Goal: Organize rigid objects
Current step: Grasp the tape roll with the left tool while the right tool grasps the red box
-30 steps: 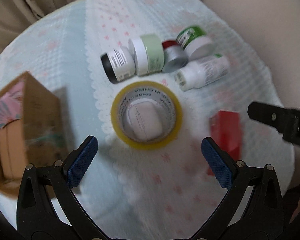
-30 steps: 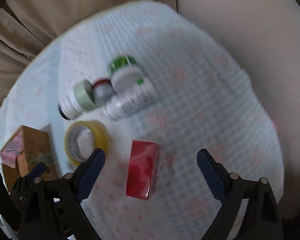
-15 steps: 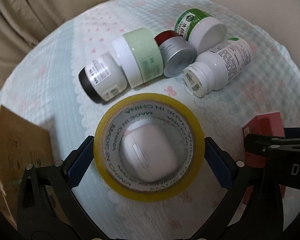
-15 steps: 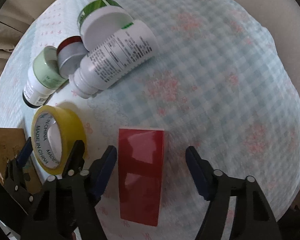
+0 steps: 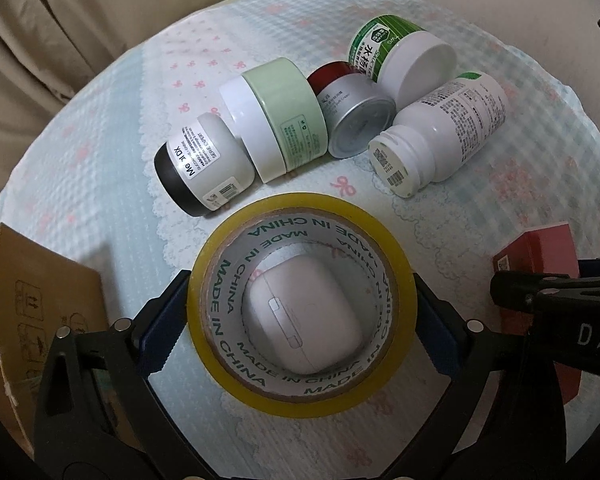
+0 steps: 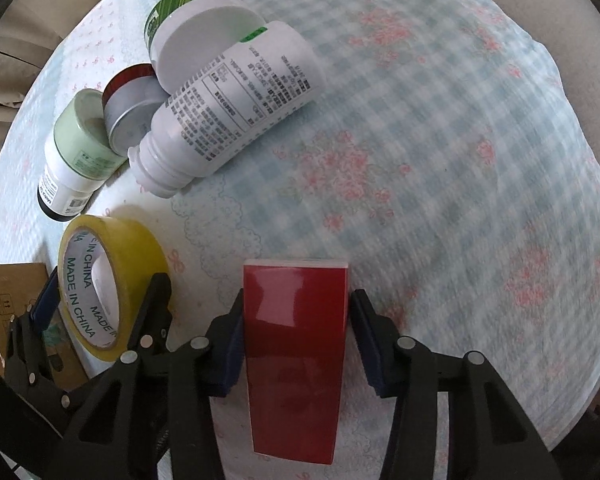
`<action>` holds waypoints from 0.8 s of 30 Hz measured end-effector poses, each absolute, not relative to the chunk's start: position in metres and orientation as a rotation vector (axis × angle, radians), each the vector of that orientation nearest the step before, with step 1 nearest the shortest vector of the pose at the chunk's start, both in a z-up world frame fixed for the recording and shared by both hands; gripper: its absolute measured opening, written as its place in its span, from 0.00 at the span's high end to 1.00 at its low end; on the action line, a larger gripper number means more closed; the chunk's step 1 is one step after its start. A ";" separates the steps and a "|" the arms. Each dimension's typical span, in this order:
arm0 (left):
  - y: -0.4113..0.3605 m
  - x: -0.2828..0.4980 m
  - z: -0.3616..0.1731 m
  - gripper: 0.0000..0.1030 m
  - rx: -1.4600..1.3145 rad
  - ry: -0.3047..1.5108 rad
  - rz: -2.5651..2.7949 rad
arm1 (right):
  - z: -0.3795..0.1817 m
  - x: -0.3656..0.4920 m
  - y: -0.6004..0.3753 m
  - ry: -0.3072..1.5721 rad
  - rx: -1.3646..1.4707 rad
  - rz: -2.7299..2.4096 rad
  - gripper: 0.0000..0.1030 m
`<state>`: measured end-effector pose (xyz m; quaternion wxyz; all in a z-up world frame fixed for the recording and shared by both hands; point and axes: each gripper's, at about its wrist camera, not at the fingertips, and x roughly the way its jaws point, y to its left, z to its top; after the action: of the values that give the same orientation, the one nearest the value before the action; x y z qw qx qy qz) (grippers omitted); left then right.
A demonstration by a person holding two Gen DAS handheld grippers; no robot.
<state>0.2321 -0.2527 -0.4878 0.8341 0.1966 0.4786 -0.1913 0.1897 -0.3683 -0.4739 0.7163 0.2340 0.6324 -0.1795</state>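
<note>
Left tongs (image 5: 300, 320) astride yellow tape roll (image 5: 300, 396) ringing white case (image 5: 302, 316)

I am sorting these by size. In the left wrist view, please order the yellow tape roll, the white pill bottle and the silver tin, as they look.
1. yellow tape roll, clearly largest, though it is nearest the camera.
2. white pill bottle, lying on its side.
3. silver tin, partly hidden by neighbours, so unsure.

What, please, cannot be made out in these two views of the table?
- Cardboard box: cut off by the left edge in the left wrist view; its contents are unseen.
- Red box: mostly hidden there behind the right claw.
- White case inside the tape roll: the roll's wall hides it in the right wrist view.
- Tablecloth: its far pattern is blurred.
</note>
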 end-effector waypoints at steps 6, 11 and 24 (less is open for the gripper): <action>-0.252 0.223 -0.473 0.04 0.421 0.989 -0.395 | -0.466 0.174 -0.386 1.373 0.544 -0.404 0.58; -0.247 0.216 -0.445 0.04 0.408 0.959 -0.379 | -0.459 0.163 -0.403 1.326 0.575 -0.403 0.60; -0.193 0.192 -0.293 0.04 0.284 0.848 -0.252 | -0.339 0.147 -0.388 1.170 0.492 -0.310 0.61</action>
<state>0.1921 -0.1928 -0.2928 0.8941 0.1371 0.4088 -0.1213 0.1465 -0.3884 -0.3394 0.7942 0.2289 0.5441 -0.1441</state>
